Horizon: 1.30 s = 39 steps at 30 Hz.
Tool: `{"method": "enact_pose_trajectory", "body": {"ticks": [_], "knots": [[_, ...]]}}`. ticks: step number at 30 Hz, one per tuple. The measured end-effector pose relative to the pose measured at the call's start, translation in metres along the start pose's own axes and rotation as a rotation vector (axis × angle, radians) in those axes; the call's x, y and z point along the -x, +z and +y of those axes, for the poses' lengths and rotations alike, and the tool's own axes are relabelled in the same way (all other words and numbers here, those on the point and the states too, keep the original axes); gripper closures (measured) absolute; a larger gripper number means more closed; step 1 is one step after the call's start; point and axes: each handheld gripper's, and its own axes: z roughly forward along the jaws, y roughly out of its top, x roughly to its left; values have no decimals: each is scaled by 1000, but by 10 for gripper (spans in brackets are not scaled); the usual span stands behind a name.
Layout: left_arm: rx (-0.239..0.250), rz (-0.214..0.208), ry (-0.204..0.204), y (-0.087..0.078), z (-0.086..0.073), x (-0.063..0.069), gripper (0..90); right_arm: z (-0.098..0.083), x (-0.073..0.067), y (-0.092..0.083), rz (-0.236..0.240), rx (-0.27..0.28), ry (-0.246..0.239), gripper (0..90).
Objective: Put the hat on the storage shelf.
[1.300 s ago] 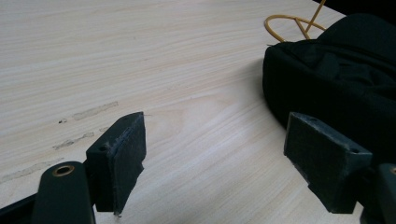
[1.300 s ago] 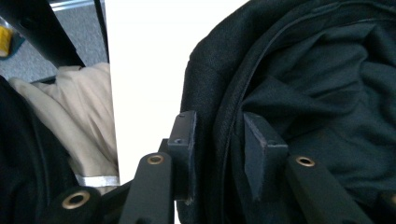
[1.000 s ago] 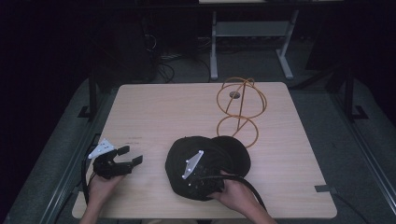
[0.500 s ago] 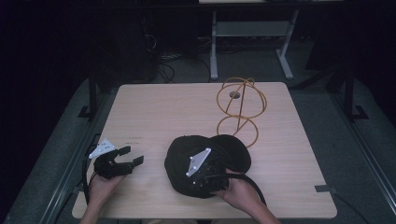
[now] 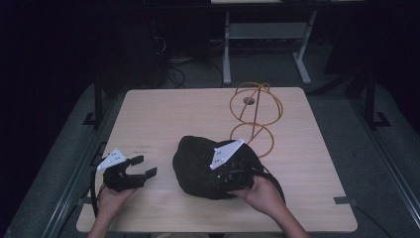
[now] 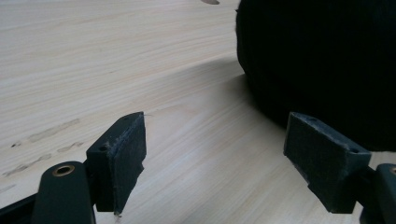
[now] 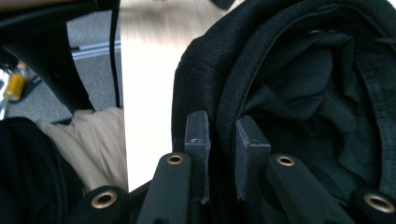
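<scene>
Two hand-held grippers: right hand-held gripper (image 7: 219, 158) pinching black hat (image 5: 198, 166) rim; left hand-held gripper (image 6: 224, 158) agape beside it.

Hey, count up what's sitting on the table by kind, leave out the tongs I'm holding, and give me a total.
Black fabric hat: 1
Orange wire stand: 1
Total: 2
</scene>
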Motion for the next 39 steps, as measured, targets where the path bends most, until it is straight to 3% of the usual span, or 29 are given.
{"method": "enact_pose_trajectory", "body": {"ticks": [6,14,21,26,31,34,38,39], "knots": [[-18,-18,28,4,3,7,207,8,3,-15,8,47,21,774],[46,-126,76,7,15,28,207,21,11,-35,-6,112,23,774],[103,-203,129,10,32,46,207,32,20,-45,-11,127,24,774],[124,-234,188,14,45,57,205,38,24,-48,-8,137,29,774],[132,-259,219,23,57,65,209,45,27,-51,-2,144,24,774],[138,-252,228,30,64,68,260,50,27,-53,8,149,18,774],[153,-260,225,36,67,66,485,54,27,-55,17,158,10,775],[165,-261,230,37,68,67,485,55,27,-55,16,160,9,775]]}}
